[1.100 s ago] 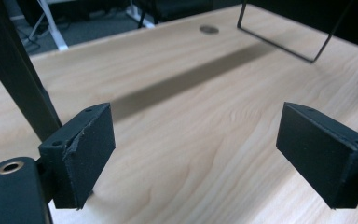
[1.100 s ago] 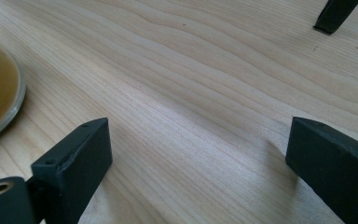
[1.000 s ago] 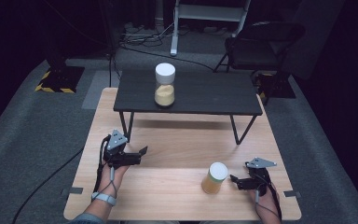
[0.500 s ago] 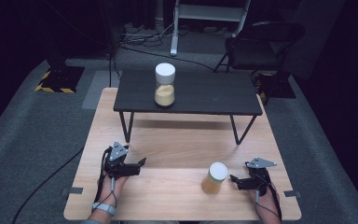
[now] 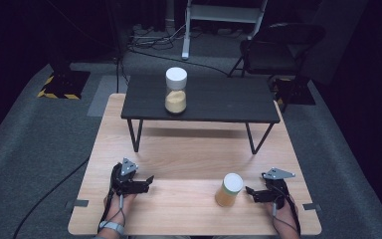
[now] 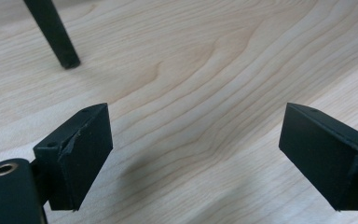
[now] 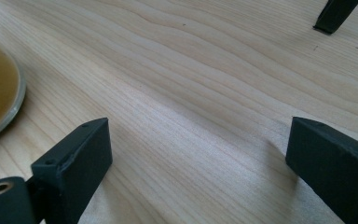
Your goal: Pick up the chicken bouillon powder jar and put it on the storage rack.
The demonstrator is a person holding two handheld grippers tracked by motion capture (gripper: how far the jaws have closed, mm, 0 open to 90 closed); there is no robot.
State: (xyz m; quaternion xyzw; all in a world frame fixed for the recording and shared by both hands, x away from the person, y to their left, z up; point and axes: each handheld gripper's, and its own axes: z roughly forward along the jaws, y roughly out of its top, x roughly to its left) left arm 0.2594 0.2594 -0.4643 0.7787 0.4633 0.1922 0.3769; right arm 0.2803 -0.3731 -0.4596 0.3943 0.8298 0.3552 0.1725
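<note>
Holding the left gripper low over the wooden table, jaws spread wide and just now opening further, with nothing but bare wood between them. Judging by that, readying for a pick-up, with nothing gripped yet.

Moving rightward, coming to the near jar: standing upright on the wood, pale-lidded, yellowish inside, well apart from the left gripper and just beside the right gripper.

Holding the right gripper's jaws wide as well, empty, tips aimed toward the jar; in the right gripper view, seeing the jar off to the left, outside the gap.

Next, likely needing to slide those jaws level around the jar's body, then close gently without tipping it.
</note>
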